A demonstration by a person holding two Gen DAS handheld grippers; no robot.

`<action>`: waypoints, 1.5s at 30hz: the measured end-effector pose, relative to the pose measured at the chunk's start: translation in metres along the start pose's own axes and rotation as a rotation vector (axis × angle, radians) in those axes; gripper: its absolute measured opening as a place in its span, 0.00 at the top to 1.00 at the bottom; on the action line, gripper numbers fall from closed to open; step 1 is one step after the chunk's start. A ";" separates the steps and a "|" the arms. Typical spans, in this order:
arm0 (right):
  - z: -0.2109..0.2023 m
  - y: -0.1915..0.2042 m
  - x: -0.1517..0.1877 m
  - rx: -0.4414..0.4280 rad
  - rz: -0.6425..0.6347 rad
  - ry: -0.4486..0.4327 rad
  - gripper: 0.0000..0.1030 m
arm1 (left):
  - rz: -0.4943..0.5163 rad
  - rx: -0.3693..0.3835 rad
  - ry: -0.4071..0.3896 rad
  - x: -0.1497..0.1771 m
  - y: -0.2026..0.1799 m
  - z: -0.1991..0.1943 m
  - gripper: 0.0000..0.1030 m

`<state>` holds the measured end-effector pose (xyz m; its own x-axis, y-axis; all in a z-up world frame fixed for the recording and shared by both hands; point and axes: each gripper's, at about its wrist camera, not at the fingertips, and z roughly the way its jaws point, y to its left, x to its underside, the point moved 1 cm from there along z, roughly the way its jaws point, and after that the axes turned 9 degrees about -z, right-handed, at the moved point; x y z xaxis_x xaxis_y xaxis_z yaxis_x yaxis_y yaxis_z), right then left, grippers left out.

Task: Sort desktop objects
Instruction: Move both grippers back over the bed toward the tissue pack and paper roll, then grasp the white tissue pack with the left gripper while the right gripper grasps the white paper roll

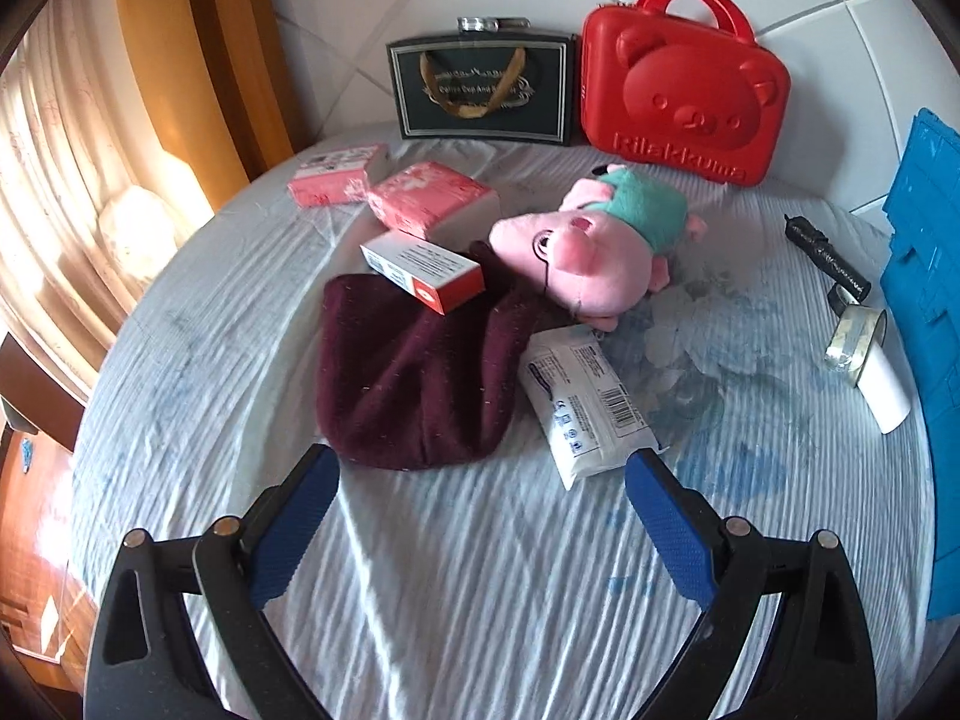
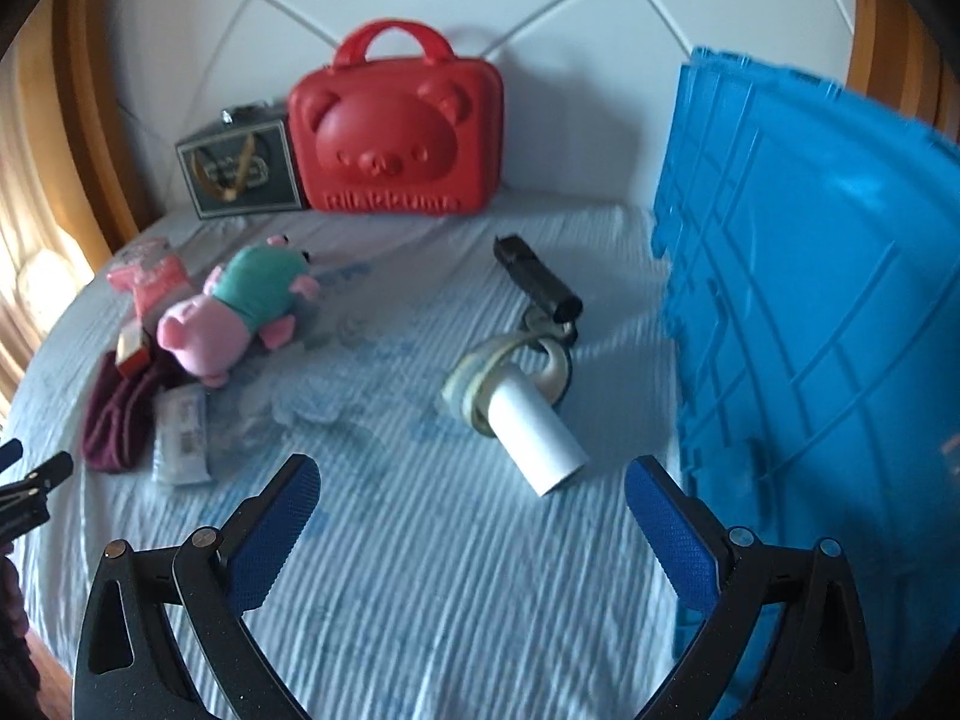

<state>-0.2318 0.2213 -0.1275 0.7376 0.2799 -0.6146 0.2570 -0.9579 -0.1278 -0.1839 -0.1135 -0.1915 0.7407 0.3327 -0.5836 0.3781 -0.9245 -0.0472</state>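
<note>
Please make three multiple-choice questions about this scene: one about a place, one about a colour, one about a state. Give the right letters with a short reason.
1. Where does the small orange-and-white cardboard box lie?
A. inside the red case
B. partly on the dark maroon knitted cloth
C. beside the white tube

2. What colour is the hard plastic bear-face case with a handle?
A. red
B. green
C. yellow

3. How do the jaws of the left gripper stand?
A. shut on the plush pig
B. shut on nothing
C. open, holding nothing

Answers: 1 B, the box's near end overlaps the cloth. 2 A, its whole shell is red. 3 C, the blue pads are wide apart over bare striped sheet.
</note>
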 end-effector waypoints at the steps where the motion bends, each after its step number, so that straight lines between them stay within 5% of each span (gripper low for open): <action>1: 0.009 -0.003 0.000 0.000 -0.001 0.016 0.00 | -0.001 0.005 0.013 -0.001 -0.005 0.007 0.05; 16: 0.113 -0.033 -0.001 0.028 0.039 0.169 0.00 | -0.010 0.005 0.287 -0.018 -0.068 0.131 0.05; 26: 0.155 -0.036 0.003 -0.001 0.049 0.254 0.01 | 0.020 -0.076 0.277 -0.013 -0.087 0.138 0.04; 27: 0.153 -0.036 0.005 -0.004 0.058 0.256 0.08 | 0.030 -0.073 0.279 -0.011 -0.089 0.136 0.05; 28: 0.150 -0.034 0.006 0.005 0.047 0.263 0.31 | 0.036 -0.059 0.281 -0.007 -0.092 0.131 0.16; 30: 0.146 -0.032 0.011 -0.016 0.055 0.282 0.55 | 0.029 -0.011 0.296 -0.002 -0.096 0.124 0.26; 39: 0.113 0.000 0.044 -0.223 0.048 0.337 0.56 | 0.112 0.076 0.294 0.022 -0.096 0.097 0.36; 45: 0.101 0.016 0.060 -0.258 0.022 0.360 0.55 | 0.195 0.096 0.276 0.050 -0.091 0.074 0.36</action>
<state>-0.2468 0.2166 -0.2455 0.9032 0.3080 -0.2990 0.3529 -0.9293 0.1086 -0.2224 -0.0264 -0.2770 0.9212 0.1737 -0.3483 0.1703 -0.9846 -0.0404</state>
